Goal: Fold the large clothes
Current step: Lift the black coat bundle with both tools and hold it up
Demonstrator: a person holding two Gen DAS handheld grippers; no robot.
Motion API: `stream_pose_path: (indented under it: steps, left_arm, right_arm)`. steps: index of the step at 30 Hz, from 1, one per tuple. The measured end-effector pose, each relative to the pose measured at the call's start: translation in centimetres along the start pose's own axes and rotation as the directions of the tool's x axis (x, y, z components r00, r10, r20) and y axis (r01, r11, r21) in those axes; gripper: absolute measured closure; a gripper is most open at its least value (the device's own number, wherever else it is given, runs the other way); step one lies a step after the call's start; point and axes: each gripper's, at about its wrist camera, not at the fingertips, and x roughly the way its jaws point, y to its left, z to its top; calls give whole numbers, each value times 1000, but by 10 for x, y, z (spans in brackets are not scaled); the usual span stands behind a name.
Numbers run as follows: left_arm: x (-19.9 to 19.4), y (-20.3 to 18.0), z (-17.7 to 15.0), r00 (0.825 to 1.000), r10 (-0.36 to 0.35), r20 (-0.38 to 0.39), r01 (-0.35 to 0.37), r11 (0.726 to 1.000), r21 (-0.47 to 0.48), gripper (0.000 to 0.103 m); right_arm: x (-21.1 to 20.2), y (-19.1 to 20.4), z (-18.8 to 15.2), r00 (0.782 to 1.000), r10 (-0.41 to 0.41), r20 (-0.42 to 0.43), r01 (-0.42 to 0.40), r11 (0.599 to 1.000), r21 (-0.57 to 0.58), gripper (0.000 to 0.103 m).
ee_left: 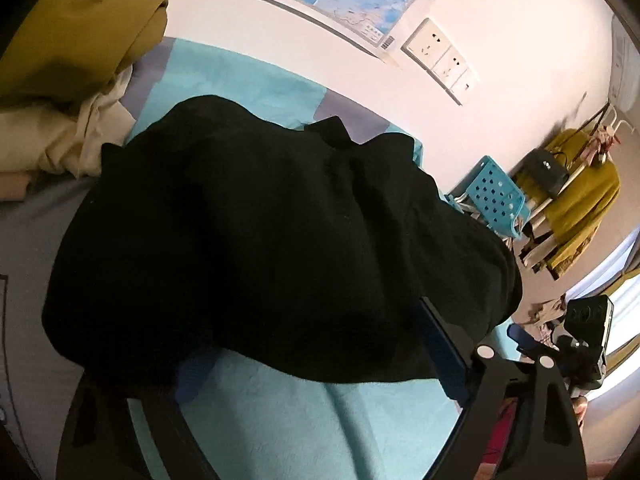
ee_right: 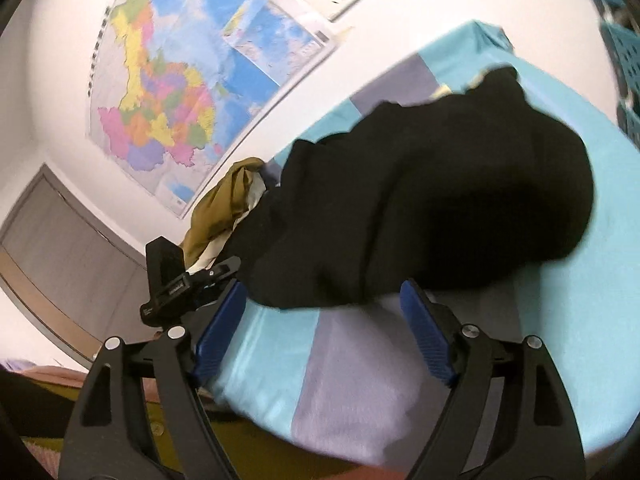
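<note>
A large black garment point(ee_left: 260, 220) lies bunched on the bed's turquoise and lilac sheet point(ee_left: 300, 420). In the left wrist view its near edge drapes over the tips of my left gripper point(ee_left: 316, 332). The blue pads point(ee_left: 440, 344) stand wide apart and do not press the cloth. In the right wrist view the same black garment point(ee_right: 440, 200) lies just past my right gripper point(ee_right: 322, 292). Its blue pads point(ee_right: 220, 332) are spread wide, with only the sheet point(ee_right: 340, 360) between them. The picture there is blurred.
An olive garment point(ee_left: 80, 40) and a cream cloth point(ee_left: 80, 140) are piled at the bed's far left. A blue perforated crate point(ee_left: 496, 196) and a rack with mustard clothing point(ee_left: 580, 208) stand beyond the bed's right end. A wall with a map point(ee_right: 168, 92) runs behind the bed.
</note>
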Motion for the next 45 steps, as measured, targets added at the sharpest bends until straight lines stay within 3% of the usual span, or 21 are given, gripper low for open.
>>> stream_pose_path:
  steps: [4, 7, 9, 10, 14, 16, 17, 19, 21, 24, 27, 29, 32, 33, 35, 37, 39, 42, 45]
  left_arm:
    - [-12, 4, 3, 999, -44, 1, 44, 999, -19, 18]
    - [-16, 4, 5, 998, -55, -5, 55, 998, -8, 18]
    - [-17, 2, 4, 999, -50, -12, 50, 999, -7, 18]
    - [-17, 2, 5, 999, -48, -14, 47, 999, -5, 18]
    - [-18, 3, 5, 998, -61, -24, 60, 998, -20, 18]
    - [-19, 8, 3, 997, -74, -34, 73, 997, -41, 18]
    - [-20, 11, 1, 996, -79, -39, 77, 996, -54, 18]
    - [-22, 16, -2, 995, -93, -46, 90, 994, -69, 18]
    - [-24, 19, -7, 992, -115, -49, 111, 991, -78, 18]
    - [-19, 22, -8, 990, -125, -60, 119, 989, -92, 18]
    - [-13, 31, 0, 987, -158, -41, 150, 975, -163, 15]
    - [-8, 38, 6, 980, -197, -28, 187, 959, -211, 9]
    - [-5, 42, 15, 979, -203, 5, 199, 952, -234, 9]
    - [-4, 42, 17, 979, -205, 6, 200, 950, -240, 9]
    - [1, 44, 21, 974, -227, 1, 219, 940, -261, 16]
    - [3, 41, 21, 975, -223, -11, 214, 946, -244, 31]
    - [3, 37, 22, 979, -203, -10, 197, 958, -207, 34]
    - [1, 31, 24, 986, -164, -15, 159, 974, -159, 40]
    - [3, 35, 26, 990, -136, -41, 129, 981, -143, 29]
  right_arm:
    - [17, 40, -1, 999, -41, -21, 35, 979, -202, 24]
    - [50, 96, -2, 998, -41, -51, 14, 895, -445, 24]
    - [80, 127, -9, 994, -72, -77, 14, 815, -580, 21]
    - [104, 145, -15, 990, -110, -85, 27, 752, -658, 21]
    - [171, 168, -38, 967, -248, -57, 95, 559, -824, 25]
    - [199, 165, -46, 939, -343, -10, 158, 458, -874, 51]
    - [205, 160, -43, 936, -353, -18, 158, 463, -872, 60]
    - [197, 153, -22, 958, -277, -79, 108, 599, -793, 81]
    - [181, 147, 2, 980, -179, -89, 68, 717, -694, 83]
    - [171, 144, 16, 989, -126, -76, 50, 774, -632, 85]
    - [177, 145, 10, 984, -135, -117, 33, 779, -626, 85]
    - [180, 143, 3, 979, -145, -141, 28, 789, -614, 82]
    - [160, 134, 4, 983, -84, -164, -17, 845, -534, 68]
    - [146, 127, 6, 985, -64, -158, -22, 871, -492, 53]
    - [118, 110, 10, 991, -9, -137, -48, 911, -409, 45]
    - [85, 86, 14, 996, -1, -91, -28, 948, -316, 27]
    - [52, 54, 13, 998, -34, -50, 23, 981, -191, 24]
    - [14, 7, 7, 996, -92, 10, 92, 996, 16, 22]
    - [-2, -22, 6, 989, -142, 50, 134, 981, 137, 18]
